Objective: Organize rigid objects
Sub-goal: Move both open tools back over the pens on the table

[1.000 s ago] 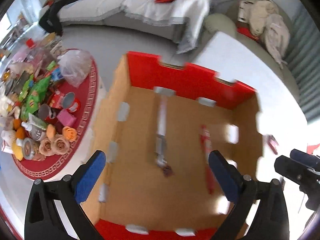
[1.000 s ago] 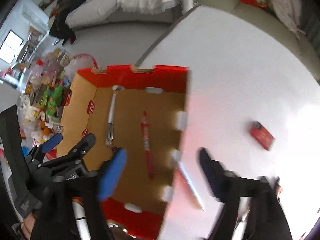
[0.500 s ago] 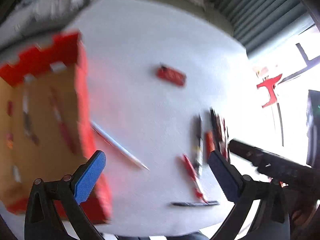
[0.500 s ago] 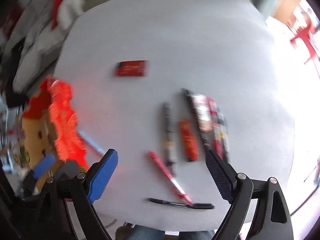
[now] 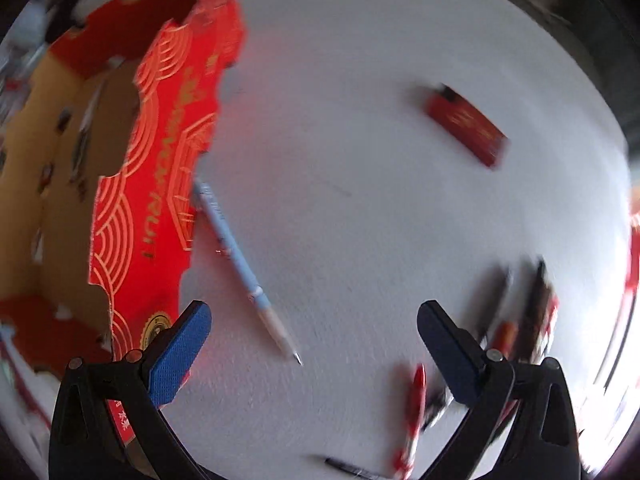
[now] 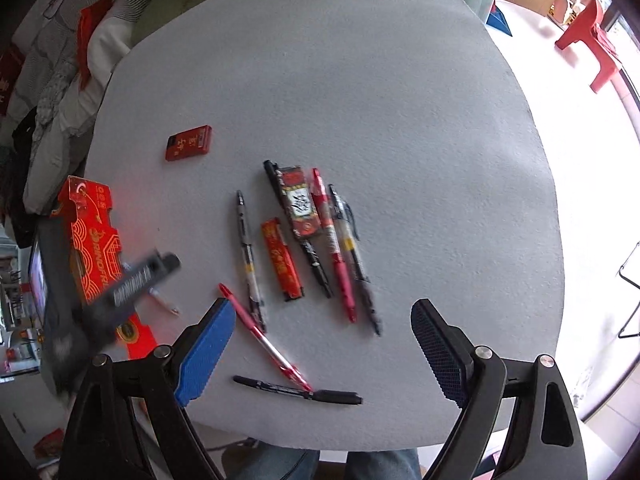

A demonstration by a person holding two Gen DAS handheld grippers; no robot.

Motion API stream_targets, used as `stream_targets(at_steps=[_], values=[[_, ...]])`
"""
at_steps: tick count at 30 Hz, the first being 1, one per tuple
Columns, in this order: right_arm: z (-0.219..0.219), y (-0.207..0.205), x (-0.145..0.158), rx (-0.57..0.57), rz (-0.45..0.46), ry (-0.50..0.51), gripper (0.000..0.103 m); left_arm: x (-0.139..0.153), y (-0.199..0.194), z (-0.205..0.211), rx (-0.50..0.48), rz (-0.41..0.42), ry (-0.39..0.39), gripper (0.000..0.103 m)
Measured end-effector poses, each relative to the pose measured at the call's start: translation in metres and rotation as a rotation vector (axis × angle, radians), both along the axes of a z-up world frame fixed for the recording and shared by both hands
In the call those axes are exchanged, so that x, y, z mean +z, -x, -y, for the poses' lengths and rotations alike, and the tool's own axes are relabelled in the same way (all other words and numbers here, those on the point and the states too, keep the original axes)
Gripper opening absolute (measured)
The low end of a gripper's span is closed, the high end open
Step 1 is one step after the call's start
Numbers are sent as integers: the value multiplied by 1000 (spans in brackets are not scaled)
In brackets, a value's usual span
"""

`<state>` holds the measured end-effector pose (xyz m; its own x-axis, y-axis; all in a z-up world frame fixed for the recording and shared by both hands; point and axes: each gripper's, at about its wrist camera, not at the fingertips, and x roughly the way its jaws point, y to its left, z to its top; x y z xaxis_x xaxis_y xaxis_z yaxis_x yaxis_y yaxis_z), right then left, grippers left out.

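A white table [image 6: 380,80] carries a loose group of pens [image 6: 340,248], a narrow red packet [image 6: 282,258] and a black-and-red packet [image 6: 300,204]. A red pen [image 6: 268,344] and a black marker [image 6: 296,390] lie nearest me. My right gripper [image 6: 322,344] hangs open above them and holds nothing. A small red box [image 6: 188,143] lies apart. My left gripper [image 5: 314,344] is open and empty over a light blue pen [image 5: 240,264], which lies against the red cardboard box [image 5: 160,160]. In the right wrist view the left gripper [image 6: 136,280] is a blurred dark shape.
The cardboard box holds a few pens, blurred here. A person's legs [image 6: 280,460] show under the table's near edge. Clothes are piled on a sofa [image 6: 60,60] behind the table, and a red stool [image 6: 588,40] stands on the floor at the right.
Both grippers have swung from above the cardboard box to above the table beside it, now facing the pens. Both stayed open and empty.
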<state>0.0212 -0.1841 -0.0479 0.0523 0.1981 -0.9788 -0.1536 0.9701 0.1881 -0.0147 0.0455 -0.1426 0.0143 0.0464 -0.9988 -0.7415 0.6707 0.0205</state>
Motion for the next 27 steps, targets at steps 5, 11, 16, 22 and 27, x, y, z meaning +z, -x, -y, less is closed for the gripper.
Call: stream_targets(at_steps=[5,11,16,22,27], values=[[23,-2,-3,-19,-12,-14,91,12,-5,8,94,39,66,103],[43,-6,-4,-38,-18,-7,91,-10,-3,-11,233,-46,50,103],[57,-6,-3,-60,-18,-13,91,-29,1,-27,350,-115,70,103],[67,-2,-1,-64,-18,-8,91,-29,-31,-40,220,-23,44,103],[74,0,-5,-75,-28,1,91,-19,-68,3,-201,128,109,103]])
